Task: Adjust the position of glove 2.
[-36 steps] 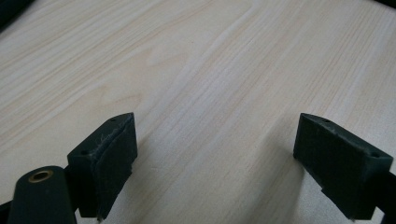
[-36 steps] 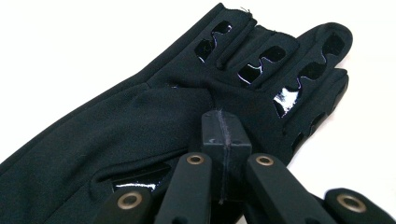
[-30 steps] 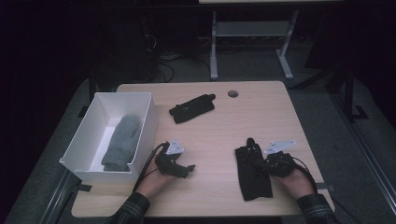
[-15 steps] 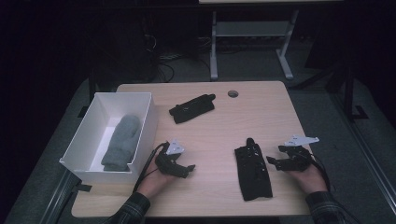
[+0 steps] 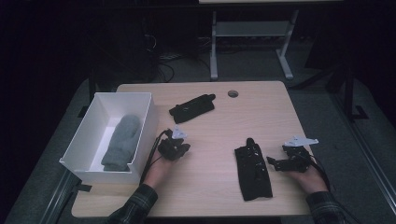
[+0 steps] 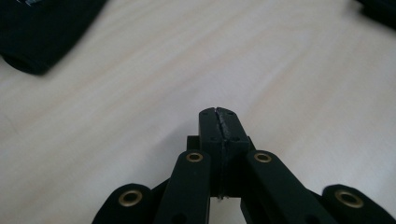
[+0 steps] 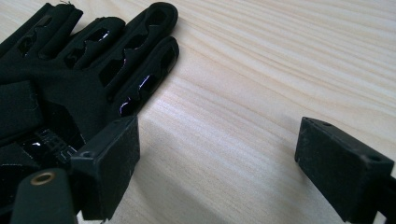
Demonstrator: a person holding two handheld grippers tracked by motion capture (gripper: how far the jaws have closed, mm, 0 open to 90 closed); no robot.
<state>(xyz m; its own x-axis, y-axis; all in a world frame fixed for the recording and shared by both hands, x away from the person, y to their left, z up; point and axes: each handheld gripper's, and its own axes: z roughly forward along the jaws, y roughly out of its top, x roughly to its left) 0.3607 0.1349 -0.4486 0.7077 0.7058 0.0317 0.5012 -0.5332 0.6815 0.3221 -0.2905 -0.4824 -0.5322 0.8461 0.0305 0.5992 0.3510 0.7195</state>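
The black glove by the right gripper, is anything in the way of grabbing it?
Nothing visible is: the black fabric glove lies flat on the wooden table, right beside the open right gripper, with bare wood between its jaws.

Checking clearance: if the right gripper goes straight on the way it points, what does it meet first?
Probably the black glove. In the high view the right gripper, jaws open and empty, points across the table at it. In the right gripper view the glove's fingers lie just past one jaw, so it might only graze them.

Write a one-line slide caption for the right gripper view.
Open right tongs hover over the wooden table, nothing between the jaws, beside a black glove lying flat.
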